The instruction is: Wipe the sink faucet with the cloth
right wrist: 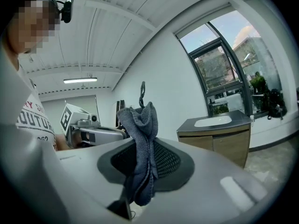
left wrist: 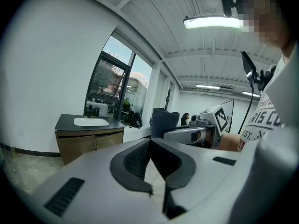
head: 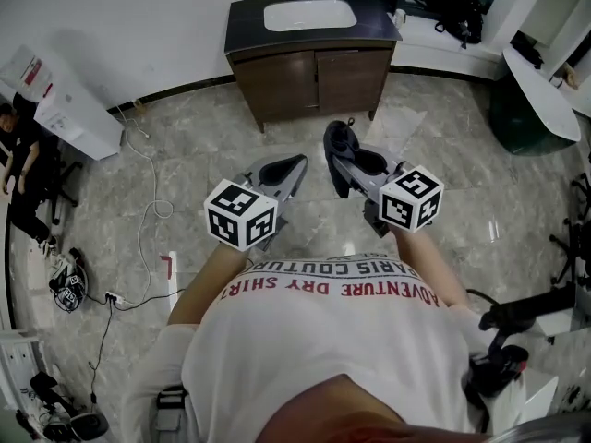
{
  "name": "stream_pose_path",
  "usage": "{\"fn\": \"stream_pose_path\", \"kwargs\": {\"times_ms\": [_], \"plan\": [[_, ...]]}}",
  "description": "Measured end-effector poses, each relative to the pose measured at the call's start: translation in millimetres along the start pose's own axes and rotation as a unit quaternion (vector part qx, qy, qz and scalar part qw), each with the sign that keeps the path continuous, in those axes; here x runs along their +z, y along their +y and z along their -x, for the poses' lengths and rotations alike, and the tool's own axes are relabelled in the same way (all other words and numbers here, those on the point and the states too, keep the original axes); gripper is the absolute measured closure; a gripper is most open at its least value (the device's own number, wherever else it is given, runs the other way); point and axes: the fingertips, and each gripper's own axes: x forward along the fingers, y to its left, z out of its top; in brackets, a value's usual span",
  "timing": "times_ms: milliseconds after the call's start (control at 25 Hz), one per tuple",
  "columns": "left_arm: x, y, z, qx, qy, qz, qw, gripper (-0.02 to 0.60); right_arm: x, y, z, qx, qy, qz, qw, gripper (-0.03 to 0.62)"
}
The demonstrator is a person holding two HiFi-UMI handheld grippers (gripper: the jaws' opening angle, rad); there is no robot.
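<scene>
Head view: we stand well apart from the sink (head: 309, 14), which is in a cupboard by the wall.
Right gripper (right wrist: 145, 141): our jaws are clamped on the cloth (right wrist: 140, 122).
Left gripper (left wrist: 150, 141): our jaws are together, holding nothing.

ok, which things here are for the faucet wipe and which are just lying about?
Job: cloth, clamped in the right tool; left tool, shut and empty; sink, across the room; faucet too small to tell.
Lying about: white cable; black bag.

Open marble floor (head: 297, 144) up to the sink cabinet (head: 314, 79) (cable (head: 146, 203) well off to the left)
</scene>
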Motion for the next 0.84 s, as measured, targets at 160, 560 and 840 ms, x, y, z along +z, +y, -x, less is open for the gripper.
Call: {"fn": "stream_pose_path", "kwargs": {"times_ms": [160, 560, 840], "plan": [[-4, -6, 3, 0.005, -0.003, 0.002, 1.0, 0.58, -8, 6, 6, 0.007, 0.001, -0.004, 1.0, 0.517], [-11, -35, 32, 0.009, -0.006, 0.001, 0.9999, 0.58, -16, 40, 25, 0.013, 0.001, -0.003, 1.0, 0.517], [-19, -48, 51, 0.018, -0.012, 0.013, 0.9997, 0.58, -29, 64, 28, 0.028, 0.016, -0.01, 0.999, 0.517]]}}
